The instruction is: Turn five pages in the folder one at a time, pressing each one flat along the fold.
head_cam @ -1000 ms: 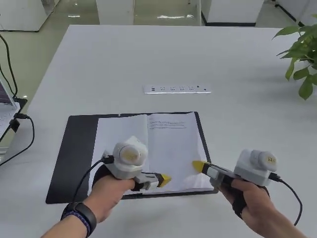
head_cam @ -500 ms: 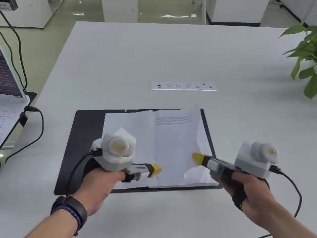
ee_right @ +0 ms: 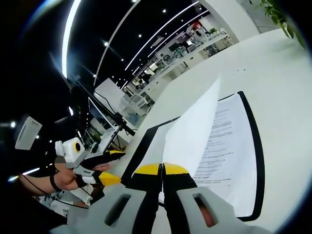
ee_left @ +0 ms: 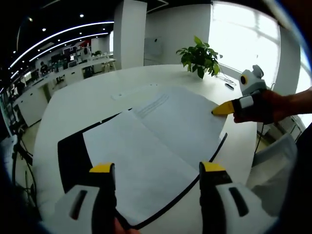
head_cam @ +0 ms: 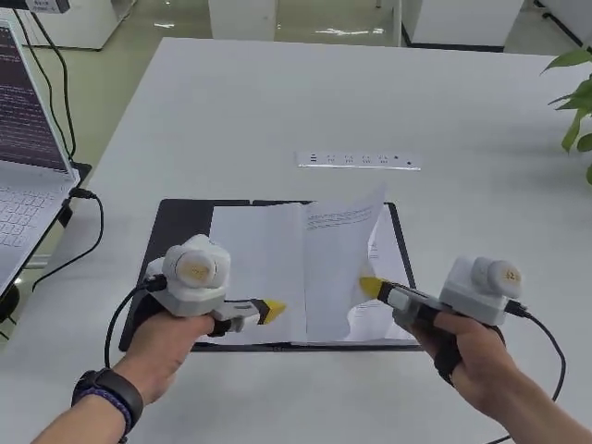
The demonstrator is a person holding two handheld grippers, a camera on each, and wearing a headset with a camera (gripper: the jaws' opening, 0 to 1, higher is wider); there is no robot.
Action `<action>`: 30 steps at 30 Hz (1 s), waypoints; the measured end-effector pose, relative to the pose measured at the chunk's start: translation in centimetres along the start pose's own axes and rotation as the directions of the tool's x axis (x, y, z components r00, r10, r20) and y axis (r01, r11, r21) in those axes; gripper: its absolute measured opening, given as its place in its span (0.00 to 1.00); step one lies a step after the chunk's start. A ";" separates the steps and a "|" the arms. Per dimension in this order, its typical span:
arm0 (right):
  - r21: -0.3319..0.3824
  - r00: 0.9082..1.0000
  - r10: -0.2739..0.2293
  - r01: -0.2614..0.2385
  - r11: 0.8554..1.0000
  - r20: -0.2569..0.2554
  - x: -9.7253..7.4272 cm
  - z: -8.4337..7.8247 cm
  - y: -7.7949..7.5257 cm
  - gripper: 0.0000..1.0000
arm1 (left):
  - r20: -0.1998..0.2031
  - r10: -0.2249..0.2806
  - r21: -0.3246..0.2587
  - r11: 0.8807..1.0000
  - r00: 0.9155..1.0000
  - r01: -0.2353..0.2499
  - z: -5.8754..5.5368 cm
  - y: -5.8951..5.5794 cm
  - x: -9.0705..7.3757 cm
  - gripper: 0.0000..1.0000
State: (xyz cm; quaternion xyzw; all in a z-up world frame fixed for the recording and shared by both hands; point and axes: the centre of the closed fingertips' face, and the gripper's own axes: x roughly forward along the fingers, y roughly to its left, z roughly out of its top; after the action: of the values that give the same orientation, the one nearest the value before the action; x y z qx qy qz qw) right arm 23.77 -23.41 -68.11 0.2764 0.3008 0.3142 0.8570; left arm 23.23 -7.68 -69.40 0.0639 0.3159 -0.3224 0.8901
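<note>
Folder (head_cam: 176, 242) lies open on the white worktop (head_cam: 277, 102), close to the person. Its right page (head_cam: 338, 254) stands lifted, held by the right gripper (head_cam: 368, 288), jaws closed on its near edge. The left gripper (head_cam: 271, 311) is at the left page's (head_cam: 254, 268) near edge, jaws apart.

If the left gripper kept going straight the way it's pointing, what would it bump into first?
Most likely the lifted page, which the right gripper holds up just across the fold. The left gripper points sideways low over the folder toward it, though depth is hard to judge.
</note>
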 end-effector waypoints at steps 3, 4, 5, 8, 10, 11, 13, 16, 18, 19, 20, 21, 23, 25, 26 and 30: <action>-0.009 1.000 0.010 -0.011 1.000 -0.010 0.4 -0.1 0.6 0.00 | 0.006 0.014 -0.008 1.000 1.000 -0.014 -0.1 0.6 -0.7 0.69; -0.012 1.000 0.013 -0.013 1.000 -0.013 0.5 -0.2 0.7 0.00 | 0.008 0.018 -0.009 1.000 1.000 -0.018 -0.1 0.7 -0.9 0.69; -0.015 1.000 0.015 -0.015 1.000 -0.015 0.6 -0.1 0.8 0.00 | 0.009 0.020 -0.010 1.000 1.000 -0.020 -0.2 0.9 -1.1 0.69; -0.024 1.000 0.023 -0.023 0.999 -0.016 1.0 -0.1 1.3 0.00 | 0.007 0.034 0.000 0.999 0.999 -0.034 -0.5 1.4 -1.8 0.69; -0.022 0.999 0.025 -0.025 0.999 -0.021 1.1 -0.1 1.4 0.00 | 0.004 0.039 0.001 0.999 0.999 -0.039 -0.8 1.9 -2.2 0.69; -0.022 0.999 0.026 -0.027 0.999 -0.023 1.1 -0.2 1.5 0.00 | 0.003 0.042 0.001 0.999 0.999 -0.042 -1.0 2.1 -2.4 0.69; -0.027 0.999 0.028 -0.029 0.999 -0.028 1.2 -0.2 1.6 0.00 | 0.003 0.050 -0.003 0.999 0.999 -0.050 -1.3 2.5 -2.9 0.70; -0.028 0.999 0.032 -0.033 0.999 -0.033 1.4 -0.2 1.7 0.00 | 0.003 0.064 -0.009 0.998 0.998 -0.064 -1.6 3.3 -3.5 0.70; -0.029 0.999 0.035 -0.036 0.999 -0.037 1.7 -0.2 1.8 0.00 | 0.006 0.075 -0.016 0.997 0.997 -0.074 -1.8 3.8 -4.0 0.70; -0.030 0.999 0.036 -0.038 0.999 -0.039 1.8 -0.2 2.0 0.00 | 0.007 0.078 -0.018 0.997 0.997 -0.078 -1.9 4.0 -4.2 0.70; -0.032 0.998 0.038 -0.039 0.999 -0.040 1.9 -0.2 2.1 0.00 | 0.007 0.082 -0.020 0.996 0.997 -0.082 -2.0 4.3 -4.4 0.70; -0.034 0.998 0.039 -0.041 0.999 -0.042 2.1 -0.2 2.2 0.00 | 0.006 0.085 -0.021 0.996 0.996 -0.085 -2.1 4.4 -4.6 0.70; -0.036 0.998 0.044 -0.046 0.998 -0.044 2.4 -0.1 2.5 0.00 | 0.007 0.091 -0.025 0.996 0.996 -0.091 -2.3 4.8 -4.9 0.69; -0.036 0.998 0.051 -0.052 0.998 -0.046 2.8 -0.1 2.9 0.00 | 0.009 0.097 -0.026 0.995 0.995 -0.097 -2.3 5.1 -5.3 0.69; -0.038 0.997 0.056 -0.058 0.998 -0.049 3.1 -0.2 3.3 0.00 | 0.011 0.101 -0.029 0.994 0.995 -0.101 -2.4 5.3 -5.6 0.69; -0.048 0.995 0.076 -0.079 0.996 -0.067 4.0 -0.5 4.2 0.00 | 0.016 0.112 -0.040 0.993 0.994 -0.111 -2.7 5.8 -6.1 0.69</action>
State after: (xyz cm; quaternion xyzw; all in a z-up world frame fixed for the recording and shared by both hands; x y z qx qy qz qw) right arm 24.36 -17.68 -67.02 0.2557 0.3096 0.3636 0.8406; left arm 21.78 1.00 -68.42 0.0612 0.3099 -0.2665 0.9106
